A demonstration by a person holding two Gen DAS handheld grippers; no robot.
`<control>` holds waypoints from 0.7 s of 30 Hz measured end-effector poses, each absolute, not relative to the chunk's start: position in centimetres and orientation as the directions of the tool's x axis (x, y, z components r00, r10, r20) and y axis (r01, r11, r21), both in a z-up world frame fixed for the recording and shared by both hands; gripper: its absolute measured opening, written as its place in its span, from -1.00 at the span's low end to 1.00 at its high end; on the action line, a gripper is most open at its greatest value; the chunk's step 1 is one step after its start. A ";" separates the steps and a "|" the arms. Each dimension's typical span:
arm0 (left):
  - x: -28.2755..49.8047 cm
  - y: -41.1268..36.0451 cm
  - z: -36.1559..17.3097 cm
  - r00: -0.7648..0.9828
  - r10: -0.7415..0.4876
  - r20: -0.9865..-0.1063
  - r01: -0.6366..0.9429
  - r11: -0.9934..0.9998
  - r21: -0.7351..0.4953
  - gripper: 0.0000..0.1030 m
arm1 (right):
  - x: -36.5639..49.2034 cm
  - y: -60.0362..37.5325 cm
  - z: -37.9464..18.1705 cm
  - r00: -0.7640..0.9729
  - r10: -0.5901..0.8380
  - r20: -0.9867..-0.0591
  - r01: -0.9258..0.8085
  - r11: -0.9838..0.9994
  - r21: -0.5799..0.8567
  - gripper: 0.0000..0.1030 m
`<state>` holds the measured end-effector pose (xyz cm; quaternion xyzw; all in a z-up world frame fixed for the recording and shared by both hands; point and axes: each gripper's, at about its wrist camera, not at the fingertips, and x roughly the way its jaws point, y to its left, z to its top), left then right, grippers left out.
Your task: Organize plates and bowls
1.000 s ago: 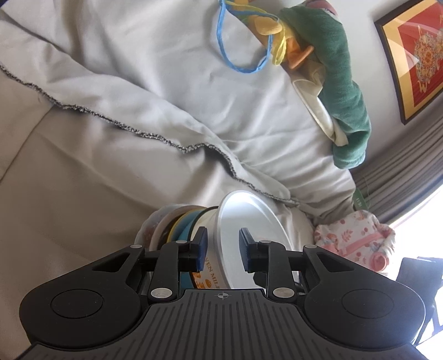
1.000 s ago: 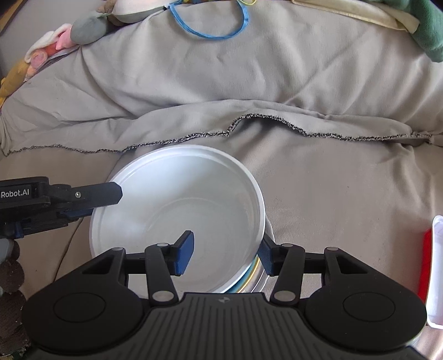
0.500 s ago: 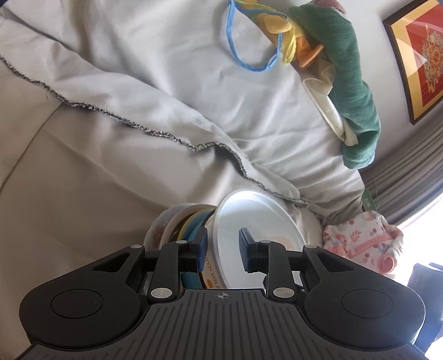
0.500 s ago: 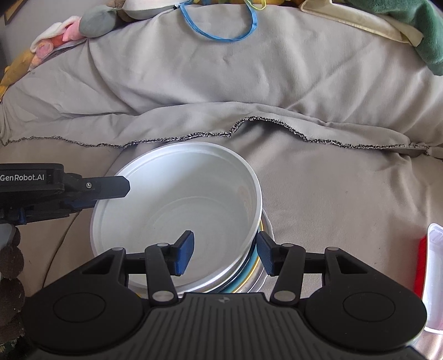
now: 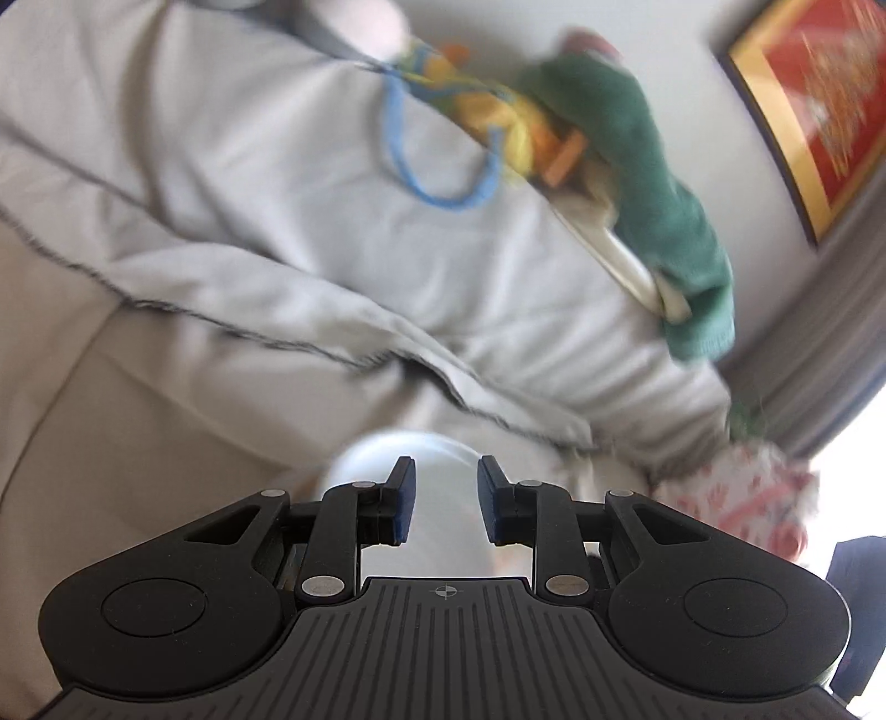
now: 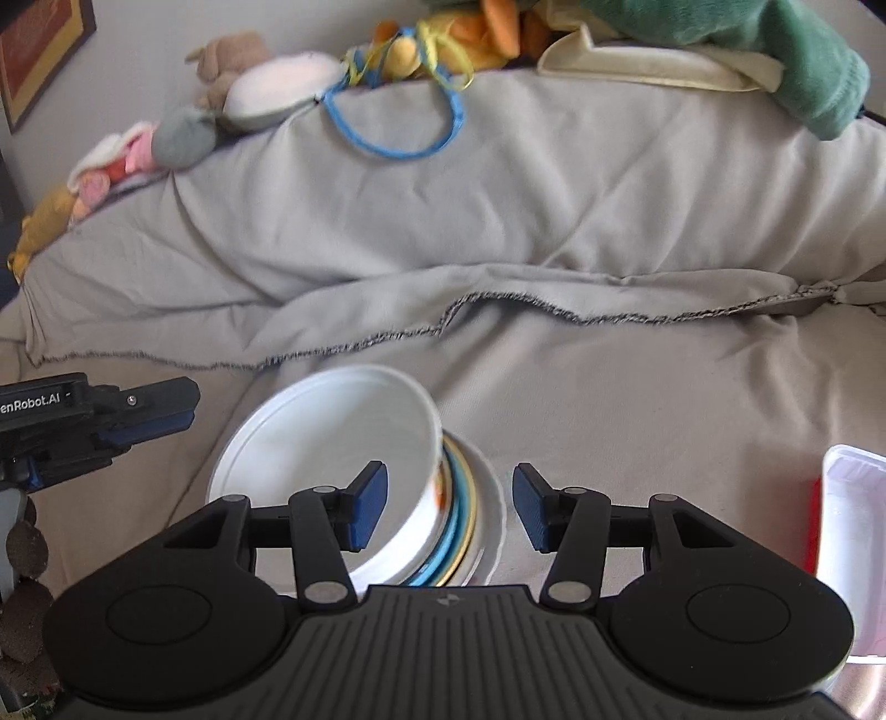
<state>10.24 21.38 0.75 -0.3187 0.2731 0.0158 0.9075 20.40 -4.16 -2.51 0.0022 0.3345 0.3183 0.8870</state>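
A white bowl [image 6: 332, 459] with an orange print sits tilted on a stack of plates [image 6: 470, 531] with blue and yellow rims, on a grey couch cover. My right gripper [image 6: 448, 507] is open and empty, its fingers either side of the bowl's right rim and the stack. My left gripper [image 5: 441, 507] is open and empty, drawn back; the blurred white bowl [image 5: 410, 459] shows beyond its fingertips. The left gripper also shows at the left edge of the right wrist view [image 6: 138, 412], apart from the bowl.
The grey couch cover [image 6: 609, 221] has a frayed hem. Plush toys [image 6: 183, 133], a blue cord loop [image 6: 393, 133] and a green cloth [image 6: 775, 50] lie along the couch back. A white and red container [image 6: 847, 543] is at the right. A framed picture [image 5: 808, 99] hangs on the wall.
My left gripper has let go of the bowl's rim, opened and pulled back to the left. My right gripper has opened wider and drawn back. The bowl rests on the stack.
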 end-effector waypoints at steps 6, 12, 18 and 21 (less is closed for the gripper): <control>9.9 19.6 1.2 0.811 0.060 -0.583 -0.396 0.788 -0.470 -0.48 | 22.0 -6.4 -2.5 0.509 0.631 -0.585 -0.558 0.760 0.335 -0.02; 8.5 22.9 -0.7 0.757 0.107 -0.644 -0.516 0.703 -0.489 -0.52 | 22.9 -3.7 -4.1 0.490 0.624 -0.609 -0.568 0.758 0.320 -0.09; 9.7 23.7 -2.8 0.761 -0.016 -0.648 -0.469 0.676 -0.568 -0.52 | 23.1 -2.2 -5.9 0.473 0.586 -0.658 -0.557 0.778 0.292 -0.37; 10.0 23.2 -3.2 0.764 -0.049 -0.643 -0.445 0.683 -0.580 -0.52 | 23.0 -2.1 -6.4 0.466 0.578 -0.670 -0.556 0.780 0.287 -0.37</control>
